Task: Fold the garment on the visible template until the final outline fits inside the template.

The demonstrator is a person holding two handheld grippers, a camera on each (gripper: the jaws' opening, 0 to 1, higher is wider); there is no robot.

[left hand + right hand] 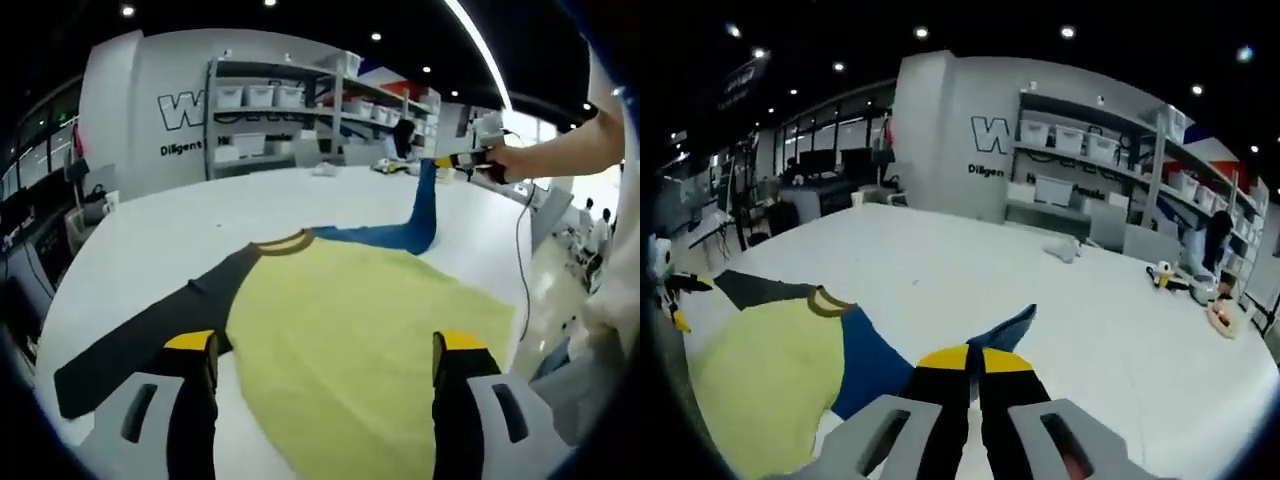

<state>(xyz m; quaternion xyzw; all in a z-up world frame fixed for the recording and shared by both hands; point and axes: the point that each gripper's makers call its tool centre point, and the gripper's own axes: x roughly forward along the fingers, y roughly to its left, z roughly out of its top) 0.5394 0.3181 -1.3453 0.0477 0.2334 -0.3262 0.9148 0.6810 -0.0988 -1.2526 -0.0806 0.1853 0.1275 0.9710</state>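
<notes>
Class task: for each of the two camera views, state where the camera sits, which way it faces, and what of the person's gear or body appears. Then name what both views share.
Left gripper view: rides the open left gripper, facing across the yellow shirt; the person's hand lifts the blue sleeve.
Right gripper view: rides the right gripper, shut on that sleeve, facing the shelves.
Shared: shirt, white table, shelves.

You were working in a large lab or workshop hall. A broad white worktop (300, 210) stood under round ceiling spotlights (1067, 32). Behind it, metal shelving (300, 110) carried white storage bins (260, 95) against a grey wall with big lettering (990, 130). Desks with monitors (815, 160) lined the windows, and other people (590, 215) sat at the far side.
</notes>
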